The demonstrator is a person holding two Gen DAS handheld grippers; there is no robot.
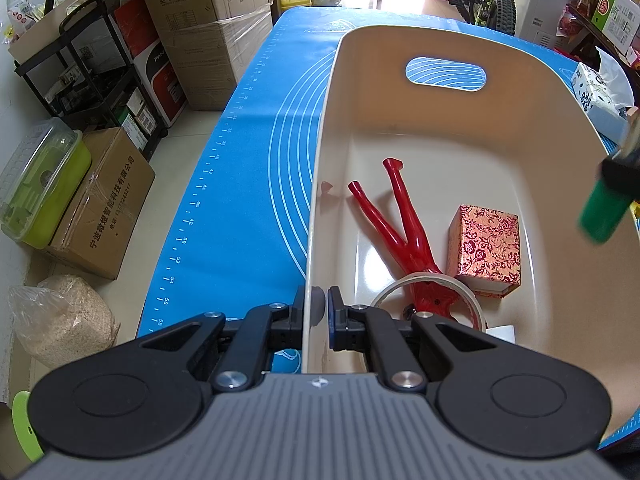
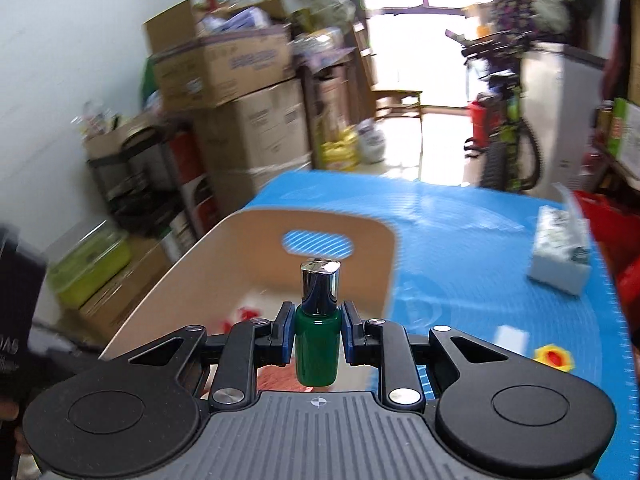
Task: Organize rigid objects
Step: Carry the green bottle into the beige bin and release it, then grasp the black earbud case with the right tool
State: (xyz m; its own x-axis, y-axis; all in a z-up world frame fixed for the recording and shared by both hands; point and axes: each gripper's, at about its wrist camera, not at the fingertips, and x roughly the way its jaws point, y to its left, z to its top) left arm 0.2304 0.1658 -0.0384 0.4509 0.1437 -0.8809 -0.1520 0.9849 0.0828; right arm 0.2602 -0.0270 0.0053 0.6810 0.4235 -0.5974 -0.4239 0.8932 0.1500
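Green bottle with silver cap, upright between jaws

the right wrist view is smeared by motion blur, so the cartons and tissue pack lose detail. in the left wrist view the green bottle is blurred, its top hidden, and the tape roll hides the red pliers' head.

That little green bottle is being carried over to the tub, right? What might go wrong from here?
The green bottle is pinched only at its sides by the right gripper, so it may slip. Dropped into the beige tub, it might strike the red pliers or patterned box. The left gripper clamps the tub's wall; a tug could tip it.
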